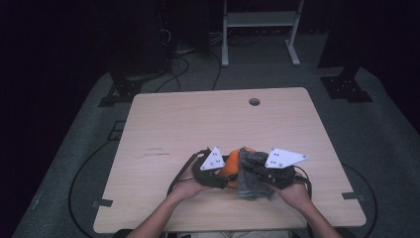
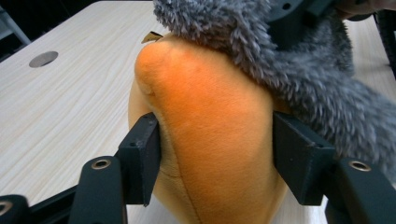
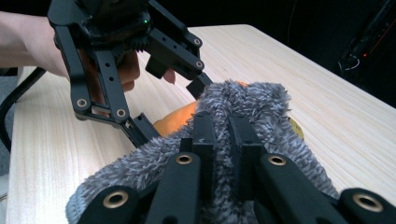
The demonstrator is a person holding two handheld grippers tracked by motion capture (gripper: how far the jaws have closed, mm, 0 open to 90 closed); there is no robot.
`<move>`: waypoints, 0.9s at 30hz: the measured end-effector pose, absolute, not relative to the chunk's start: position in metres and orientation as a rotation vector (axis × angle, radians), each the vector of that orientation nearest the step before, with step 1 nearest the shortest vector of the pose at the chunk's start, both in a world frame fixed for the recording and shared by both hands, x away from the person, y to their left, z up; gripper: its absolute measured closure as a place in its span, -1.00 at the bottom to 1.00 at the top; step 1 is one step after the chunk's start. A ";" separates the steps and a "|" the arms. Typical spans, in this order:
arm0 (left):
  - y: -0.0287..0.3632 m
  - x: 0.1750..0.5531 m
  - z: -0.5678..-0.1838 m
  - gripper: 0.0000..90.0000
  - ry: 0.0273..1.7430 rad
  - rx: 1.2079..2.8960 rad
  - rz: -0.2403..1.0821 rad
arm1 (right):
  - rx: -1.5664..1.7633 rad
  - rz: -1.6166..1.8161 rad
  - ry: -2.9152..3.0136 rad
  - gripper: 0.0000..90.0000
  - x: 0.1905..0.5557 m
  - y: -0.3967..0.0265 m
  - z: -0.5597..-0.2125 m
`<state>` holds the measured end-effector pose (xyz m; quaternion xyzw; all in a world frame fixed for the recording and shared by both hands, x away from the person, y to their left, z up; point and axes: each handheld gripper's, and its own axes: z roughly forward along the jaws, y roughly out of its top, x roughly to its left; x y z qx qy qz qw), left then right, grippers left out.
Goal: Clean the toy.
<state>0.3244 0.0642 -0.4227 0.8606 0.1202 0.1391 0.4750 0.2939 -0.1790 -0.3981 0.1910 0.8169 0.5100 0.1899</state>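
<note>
Grey fleece cloth [image 1: 251, 174] lies bunched at the near edge of the pale wooden counter [image 1: 198, 124], pinched between the pressed-together jaws of the right claw [image 3: 222, 135], apparently so it can be drawn over the orange plush toy [image 2: 210, 140] beside it. To its left, the left claw [image 2: 215, 154] squeezes that toy on both flanks, steadying it. Farther off, bare wood runs to a round cable hole [image 1: 254, 101].

The left gripper [image 1: 224, 174] and right gripper [image 1: 253, 171] are black linkage frames with 2 blocky jaws each, pinned by brass-ringed screws. Each carries a grey 3-cornered plate (dotted with small dark holes) and trails a black cable. The person's forearms are bare, with no sleeves.
</note>
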 end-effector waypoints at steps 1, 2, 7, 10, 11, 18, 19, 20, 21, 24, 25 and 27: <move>0.067 0.326 -0.424 -0.15 0.297 2.104 0.331 | 0.552 1.433 2.298 0.83 0.295 -0.181 -0.399; 0.071 0.328 -0.425 -0.15 0.299 2.105 0.326 | 0.569 1.428 2.296 0.83 0.298 -0.183 -0.401; 0.076 0.333 -0.426 -0.31 0.323 2.104 0.299 | 0.668 1.419 2.287 0.83 0.304 -0.197 -0.414; 0.075 0.337 -0.422 -0.53 0.395 2.055 0.208 | 0.668 1.407 2.285 0.83 0.302 -0.193 -0.414; 0.074 0.337 -0.420 -0.57 0.408 2.032 0.196 | 0.667 1.424 2.290 0.83 0.302 -0.191 -0.414; 0.080 0.335 -0.421 -0.25 0.350 2.058 0.290 | 0.606 1.501 2.330 0.82 0.302 -0.183 -0.406; 0.080 0.335 -0.422 -0.24 0.344 2.060 0.293 | 0.618 1.511 2.311 0.82 0.303 -0.184 -0.404; 0.080 0.335 -0.422 -0.23 0.345 2.059 0.294 | 0.620 1.499 2.307 0.82 0.305 -0.183 -0.404; 0.079 0.335 -0.421 -0.24 0.353 2.057 0.290 | 0.626 1.490 2.313 0.82 0.306 -0.183 -0.404; 0.080 0.338 -0.418 -0.49 0.385 2.027 0.233 | 0.630 1.480 2.315 0.82 0.306 -0.177 -0.407; 0.080 0.338 -0.417 -0.46 0.391 2.013 0.234 | 0.625 1.500 2.320 0.82 0.305 -0.174 -0.409; 0.079 0.336 -0.417 -0.28 0.371 2.029 0.284 | 0.616 1.491 2.318 0.83 0.303 -0.174 -0.410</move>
